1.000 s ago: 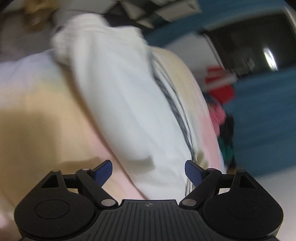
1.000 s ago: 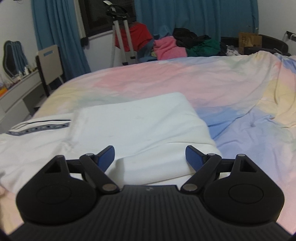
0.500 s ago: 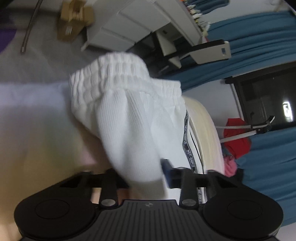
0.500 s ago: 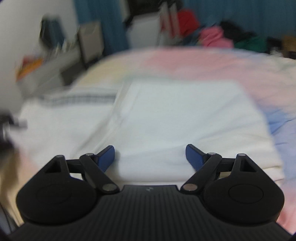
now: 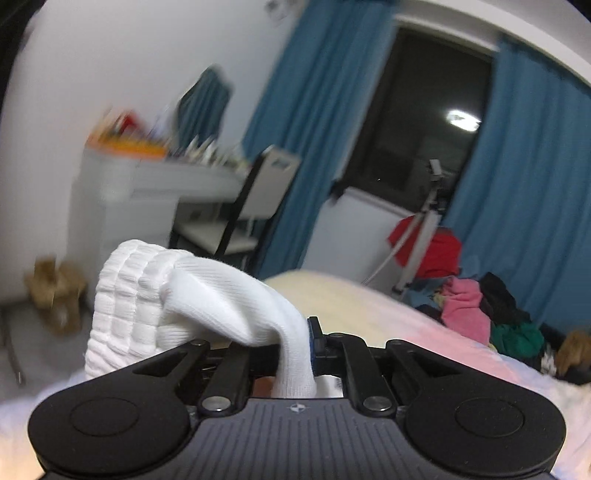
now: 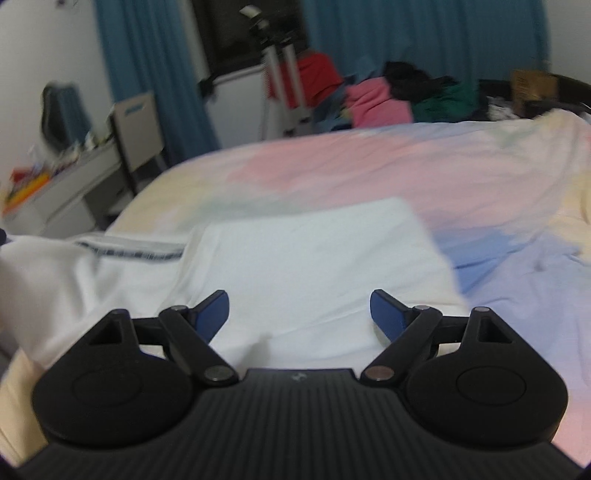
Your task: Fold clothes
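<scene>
- I see the bed [image 6: 369, 166] filling most of the right wrist view, covered in a pastel sheet of pink, yellow, blue and lilac patches.
- On the bed, the white garment [image 6: 295, 266] lies spread just in front of my right gripper [image 6: 299, 314]; its right part is folded into a flat rectangle, and its left part, with a dark patterned stripe, trails off towards the bed's left edge.
- In the left wrist view, the same white garment [image 5: 229, 302] rises off the bed, its ribbed elastic band [image 5: 125, 295] bunched up at the left.
- Beyond the far edge of the bed sits a loose pile of clothes [image 6: 388, 96] in red, pink, black and green, against blue curtains [image 6: 406, 33]. I cannot tell whether it rests in any container.
- A table [image 5: 155, 177] stands by the wall at the left, its top cluttered with small blurred items, with a chair [image 5: 258, 199] beside it.
- A tripod [image 6: 280, 70] stands near the dark window.
- My left gripper [image 5: 295, 343] has its jaws pressed nearly together on a fold of the white garment, which runs up and over from between them.
- My right gripper has its jaws spread wide with nothing between them, hovering over the folded part.
</scene>
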{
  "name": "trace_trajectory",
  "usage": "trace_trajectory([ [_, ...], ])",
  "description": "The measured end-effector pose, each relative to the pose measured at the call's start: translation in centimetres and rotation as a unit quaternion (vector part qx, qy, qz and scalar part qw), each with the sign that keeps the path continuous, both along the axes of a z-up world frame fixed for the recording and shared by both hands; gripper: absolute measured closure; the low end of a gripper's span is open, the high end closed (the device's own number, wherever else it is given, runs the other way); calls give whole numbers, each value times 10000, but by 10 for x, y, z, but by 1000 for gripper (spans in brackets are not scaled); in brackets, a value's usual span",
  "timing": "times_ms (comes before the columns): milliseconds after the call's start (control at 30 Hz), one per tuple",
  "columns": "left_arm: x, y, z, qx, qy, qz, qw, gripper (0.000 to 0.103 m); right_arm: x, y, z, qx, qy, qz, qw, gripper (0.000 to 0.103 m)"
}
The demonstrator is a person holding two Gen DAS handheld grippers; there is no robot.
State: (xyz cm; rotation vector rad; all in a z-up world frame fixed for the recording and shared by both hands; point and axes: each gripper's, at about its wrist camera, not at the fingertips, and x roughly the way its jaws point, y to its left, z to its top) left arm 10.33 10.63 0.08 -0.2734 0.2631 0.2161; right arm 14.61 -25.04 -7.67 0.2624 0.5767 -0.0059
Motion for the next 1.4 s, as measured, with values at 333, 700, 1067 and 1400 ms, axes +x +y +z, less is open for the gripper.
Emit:
trace_trajectory([
  [333,32,-252,23,1807,-710,-1377,9713,93,-23,-112,6,1186,-426,-2059,9704,18],
  [700,34,-408,-135,3625,630,-3058,8781,82,-28,-170,-37,2670,-214,-2488,9308,16],
  [1067,-3,-299,-112,3842,756,-2919,8726,25,-6,-153,-51,3438,171,-1718,9230,16],
  [1400,16,-198,-116,2068,1211,-1750,9550,19,38,-113,-59,2210,253,-1618,9614,43],
])
